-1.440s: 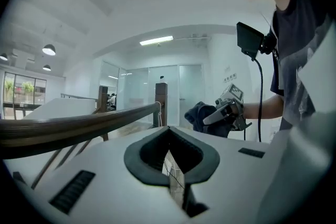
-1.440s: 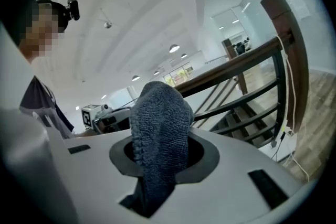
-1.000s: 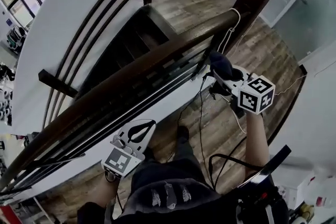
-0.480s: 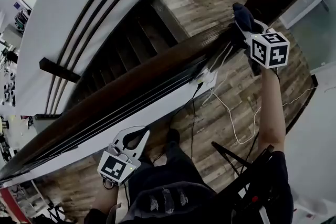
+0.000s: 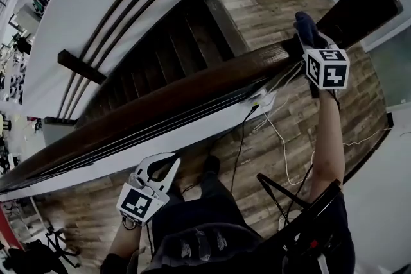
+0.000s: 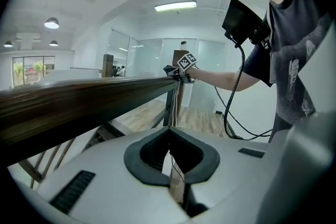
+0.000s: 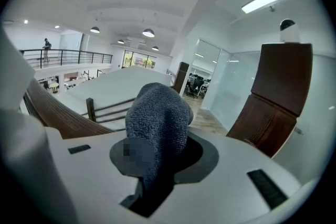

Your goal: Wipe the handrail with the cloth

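The dark wooden handrail (image 5: pixel 173 96) runs slantwise from lower left up to a thick post (image 5: pixel 369 3) at upper right. My right gripper (image 5: pixel 309 42) is shut on a dark blue cloth (image 5: pixel 306 24), which lies against the rail's top end just before the post. In the right gripper view the cloth (image 7: pixel 157 115) bulges out between the jaws, with the rail (image 7: pixel 50 113) at left and the post (image 7: pixel 278 86) at right. My left gripper (image 5: pixel 172 161) hangs low beside the rail, shut and holding nothing. From the left gripper view the rail (image 6: pixel 79 99) passes above that gripper (image 6: pixel 169 134).
Dark stairs (image 5: pixel 170 51) drop away beyond the rail, with a second railing (image 5: pixel 122 22) on their far side. A white panel (image 5: pixel 160 147) runs under the rail. White cable (image 5: pixel 282 138) and black cable (image 5: pixel 239 151) trail over the wooden floor. A black bar (image 5: pixel 289 192) stands by my right side.
My right gripper rose with the cloth from below and beside the rail to the rail's top end by the post. The left gripper stayed about where it was.
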`<state>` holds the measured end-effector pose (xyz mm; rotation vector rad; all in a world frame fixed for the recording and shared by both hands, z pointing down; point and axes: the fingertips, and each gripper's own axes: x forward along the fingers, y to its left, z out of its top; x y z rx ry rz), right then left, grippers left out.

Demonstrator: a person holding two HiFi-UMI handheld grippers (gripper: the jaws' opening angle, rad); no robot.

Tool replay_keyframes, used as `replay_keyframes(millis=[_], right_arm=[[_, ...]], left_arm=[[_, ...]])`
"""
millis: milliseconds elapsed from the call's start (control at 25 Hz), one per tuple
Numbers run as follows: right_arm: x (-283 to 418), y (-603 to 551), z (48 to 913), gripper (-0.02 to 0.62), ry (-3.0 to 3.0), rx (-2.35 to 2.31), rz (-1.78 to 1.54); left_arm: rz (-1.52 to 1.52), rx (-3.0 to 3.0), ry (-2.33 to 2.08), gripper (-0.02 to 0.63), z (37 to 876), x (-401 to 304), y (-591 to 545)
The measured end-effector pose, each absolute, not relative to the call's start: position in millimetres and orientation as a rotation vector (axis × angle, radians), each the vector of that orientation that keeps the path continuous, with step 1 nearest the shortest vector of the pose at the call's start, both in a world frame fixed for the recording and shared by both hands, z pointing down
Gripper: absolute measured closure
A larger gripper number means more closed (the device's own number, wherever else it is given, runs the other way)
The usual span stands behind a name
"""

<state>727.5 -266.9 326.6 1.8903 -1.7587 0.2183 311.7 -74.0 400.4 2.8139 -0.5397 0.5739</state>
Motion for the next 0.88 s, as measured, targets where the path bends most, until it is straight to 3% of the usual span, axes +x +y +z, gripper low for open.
replay_keyframes(millis=[360,720,880], right_arm=[[607.1,-260.2,329.2,0.509,-1.868,1.908,0.34],[403.3,-257.8,337.5,0.512,-1.775,1.795,0.242],[280.4,-260.8,337.4,0.514,-1.891,1.576,0.236]], left_arm=[[0.534,2.808,-0.558,0.6,421.7,200.9,-65.2],[0.568,2.756,-0.509,0.6,456.2,28.5,-42.3],[0.604,2.654,-0.638,0.6,455.2,-41.8,-35.8]])
